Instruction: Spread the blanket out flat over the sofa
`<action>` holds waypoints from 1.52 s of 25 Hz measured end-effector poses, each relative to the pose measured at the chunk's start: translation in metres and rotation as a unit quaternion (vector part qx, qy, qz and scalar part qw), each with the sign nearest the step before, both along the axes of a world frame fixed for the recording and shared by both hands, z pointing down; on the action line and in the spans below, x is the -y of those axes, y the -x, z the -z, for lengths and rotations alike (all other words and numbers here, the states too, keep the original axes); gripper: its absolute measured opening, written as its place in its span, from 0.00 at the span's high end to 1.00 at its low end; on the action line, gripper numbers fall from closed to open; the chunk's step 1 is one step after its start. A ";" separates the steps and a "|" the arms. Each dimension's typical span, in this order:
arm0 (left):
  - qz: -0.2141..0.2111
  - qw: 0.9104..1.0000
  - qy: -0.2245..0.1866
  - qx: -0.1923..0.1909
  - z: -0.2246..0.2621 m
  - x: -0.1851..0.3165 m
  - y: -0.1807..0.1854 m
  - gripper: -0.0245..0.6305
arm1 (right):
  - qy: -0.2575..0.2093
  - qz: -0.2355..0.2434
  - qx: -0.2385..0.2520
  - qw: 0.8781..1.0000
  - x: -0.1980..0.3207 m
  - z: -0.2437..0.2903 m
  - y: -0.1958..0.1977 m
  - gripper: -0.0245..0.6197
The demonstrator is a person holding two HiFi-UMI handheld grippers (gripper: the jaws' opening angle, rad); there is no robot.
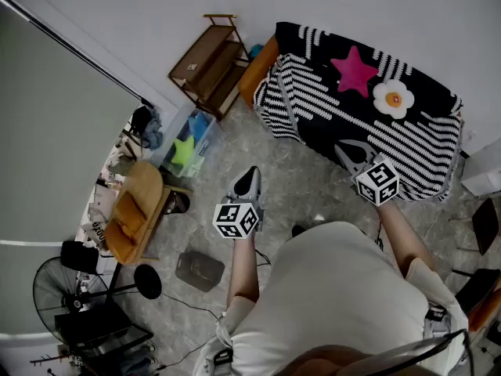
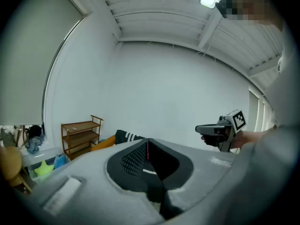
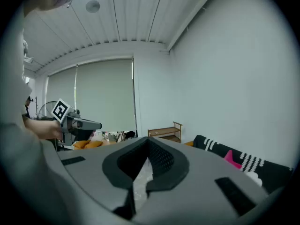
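Observation:
A black-and-white striped blanket [image 1: 368, 108] with a pink star and a white flower lies spread over the sofa, whose orange arm [image 1: 257, 69] shows at its left end. It hangs down the sofa's front to the floor. My left gripper [image 1: 249, 175] is held above the floor, well short of the sofa, shut and empty. My right gripper [image 1: 348, 149] hovers near the blanket's lower front edge without touching it, its jaws together with nothing between them. In the left gripper view only a corner of the blanket [image 2: 125, 136] shows. In the right gripper view the blanket [image 3: 234, 161] lies at the right.
A wooden shelf [image 1: 210, 63] stands left of the sofa, with a clear bin [image 1: 186, 149] holding a green star toy before it. A wooden chair [image 1: 135, 210], a fan [image 1: 59, 288] and a grey box [image 1: 200, 270] stand at the left. A white unit [image 1: 485, 167] stands at the right.

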State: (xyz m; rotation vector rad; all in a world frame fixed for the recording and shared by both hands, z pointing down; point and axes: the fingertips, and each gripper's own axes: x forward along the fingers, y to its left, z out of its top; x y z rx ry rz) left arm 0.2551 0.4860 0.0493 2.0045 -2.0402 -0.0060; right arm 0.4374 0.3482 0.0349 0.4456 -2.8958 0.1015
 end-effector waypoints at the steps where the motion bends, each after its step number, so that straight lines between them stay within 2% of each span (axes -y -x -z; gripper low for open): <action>1: 0.000 1.000 0.000 -0.001 0.000 0.000 0.001 0.93 | -0.001 0.000 0.000 1.000 0.000 0.000 0.001 0.96; 20: 0.005 1.000 0.001 -0.002 -0.006 0.008 0.009 0.93 | 0.005 -0.005 -0.002 1.000 0.008 -0.003 0.013 0.96; 27: -0.001 1.000 0.003 0.003 -0.009 0.002 0.006 0.92 | 0.026 -0.004 0.006 1.000 0.000 -0.009 0.010 0.96; 31: -0.002 1.000 0.005 -0.003 -0.011 0.001 0.007 0.82 | 0.029 -0.007 0.003 1.000 -0.003 -0.011 0.010 0.96; 38: -0.007 1.000 0.006 -0.003 -0.014 -0.008 0.012 0.73 | 0.031 -0.009 -0.003 0.999 -0.012 -0.015 0.015 0.96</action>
